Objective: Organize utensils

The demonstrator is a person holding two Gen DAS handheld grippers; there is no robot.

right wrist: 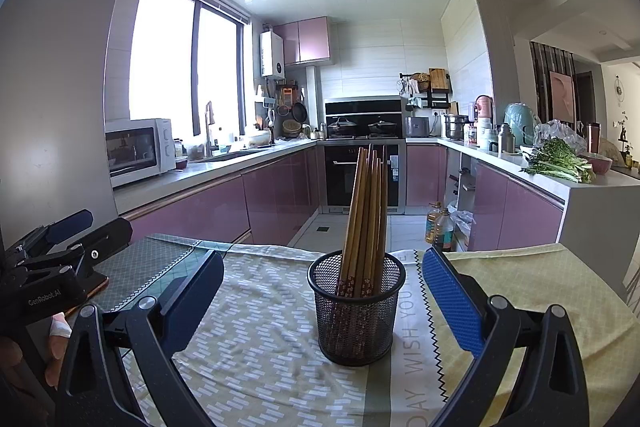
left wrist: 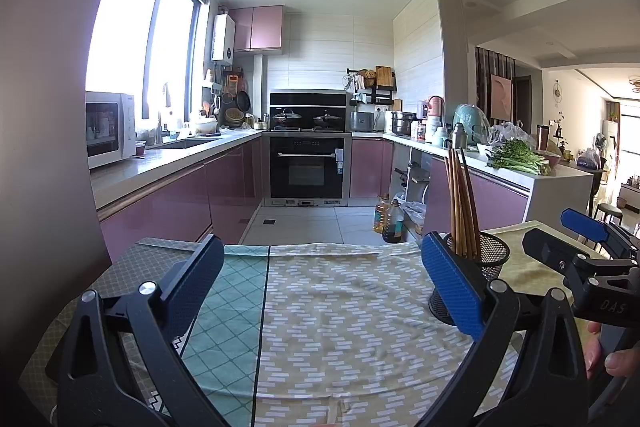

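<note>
While the left wrist view mostly shows bare patterned tablecloth, you can see the left gripper has its fingers spread wide with nothing between them, and the black mesh holder with the chopsticks sits off to its right, half hidden behind the blue pad. The right gripper pokes in at the far right edge of that view, near the holder but not touching it. Over in the right wrist view, the holder stands upright dead center between the right gripper's wide-apart fingers, which aren't clamped on anything either, and the left gripper hangs at the left edge, well apart from it. By my count: one holder, and roughly six or seven wooden chopsticks bunched together leaning a bit left; they overlap too much for an exact number. No loose utensils on the cloth that I can spot, so honestly this looks about done. If anything's left, I'd say just back both grippers straight off without clipping the rim, since that light mesh cup looks like it'd tip easily with tall sticks in it.
</note>
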